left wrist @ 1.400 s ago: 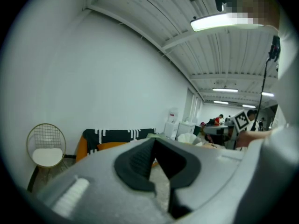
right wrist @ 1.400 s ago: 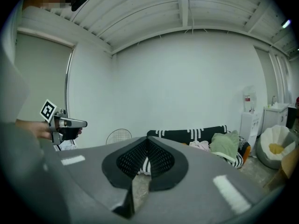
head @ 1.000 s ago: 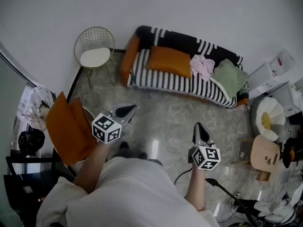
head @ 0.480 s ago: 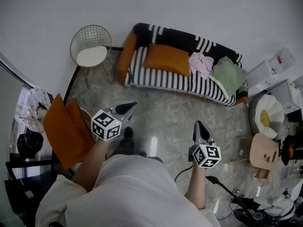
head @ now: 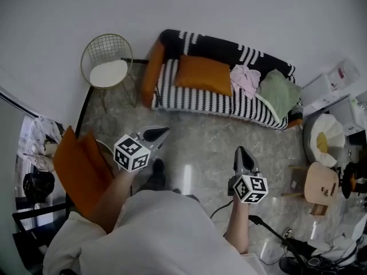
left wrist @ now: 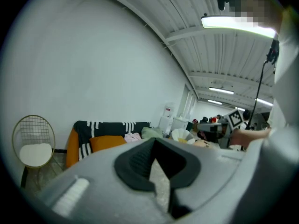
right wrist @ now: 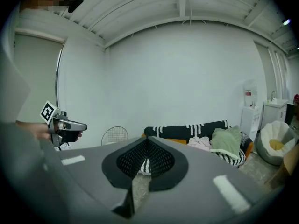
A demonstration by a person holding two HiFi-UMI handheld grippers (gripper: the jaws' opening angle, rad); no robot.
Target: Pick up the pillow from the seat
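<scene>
Both pairs of jaws closed; pillow well ahead.

A plain white wall is seen along the far side of the room. Against it a black-and-white striped sofa with orange ends is set, and to its left a wire chair with a white seat pad is placed. The floor is laid in glossy grey mottled stone, on which light is reflected. At the right a white cabinet, a white rounded seat and a small round wooden table are grouped close together. In the left gripper view a white ribbed ceiling is shown, lit by a long strip light.
</scene>
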